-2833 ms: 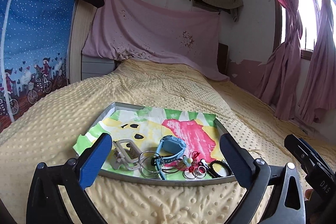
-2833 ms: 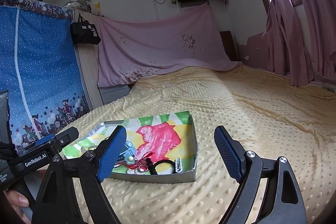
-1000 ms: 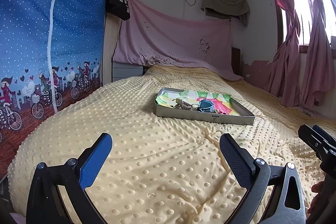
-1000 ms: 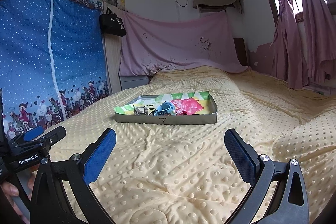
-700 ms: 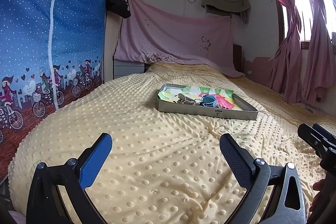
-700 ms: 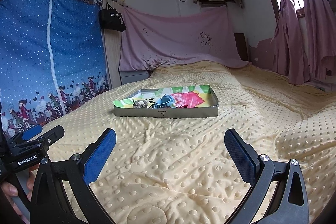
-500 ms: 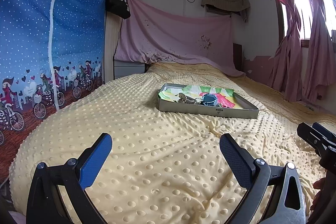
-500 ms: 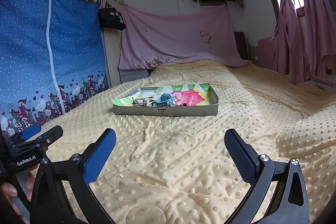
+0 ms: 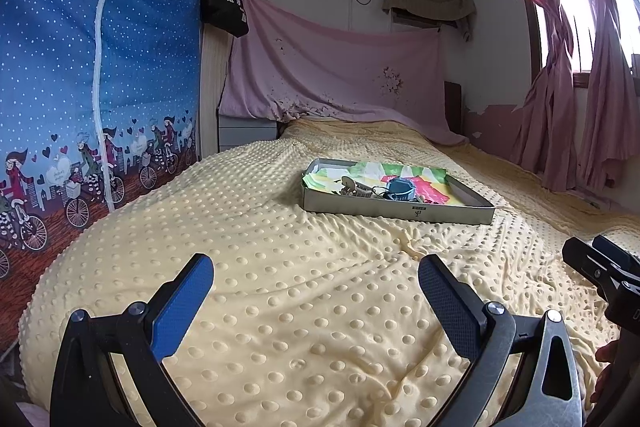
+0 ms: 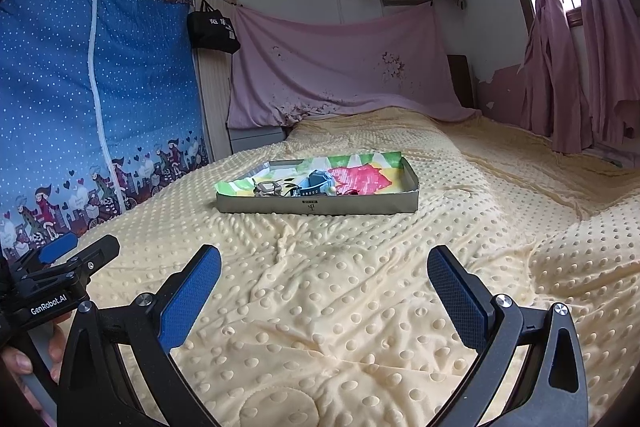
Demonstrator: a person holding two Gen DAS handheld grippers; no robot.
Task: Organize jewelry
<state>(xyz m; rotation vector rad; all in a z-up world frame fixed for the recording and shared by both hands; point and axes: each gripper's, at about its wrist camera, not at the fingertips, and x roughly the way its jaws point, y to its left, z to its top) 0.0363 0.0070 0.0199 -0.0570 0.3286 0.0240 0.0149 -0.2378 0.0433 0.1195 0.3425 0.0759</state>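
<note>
A shallow grey tray (image 9: 396, 213) (image 10: 320, 207) lined with bright coloured paper sits on the bed, well ahead of both grippers. Inside it lies a pile of jewelry (image 9: 360, 189) (image 10: 276, 187) with a blue watch (image 9: 401, 188) (image 10: 318, 183) among it; the small pieces are too far off to tell apart. My left gripper (image 9: 314, 289) is open, low over the blanket, with nothing between its blue pads. My right gripper (image 10: 323, 281) is open too and holds nothing. Each gripper also shows at the other view's edge.
A yellow dotted blanket (image 9: 280, 267) covers the whole bed. A blue printed wardrobe (image 9: 80, 87) stands along the left. Pink cloth (image 9: 332, 75) hangs behind the bed head, and pink curtains (image 9: 580, 87) hang at the window on the right. A hand (image 10: 24, 367) grips the left handle.
Both grippers have pulled back from right over the tray to far down the bed; the tray now looks small. In the last half second almost nothing moved.
</note>
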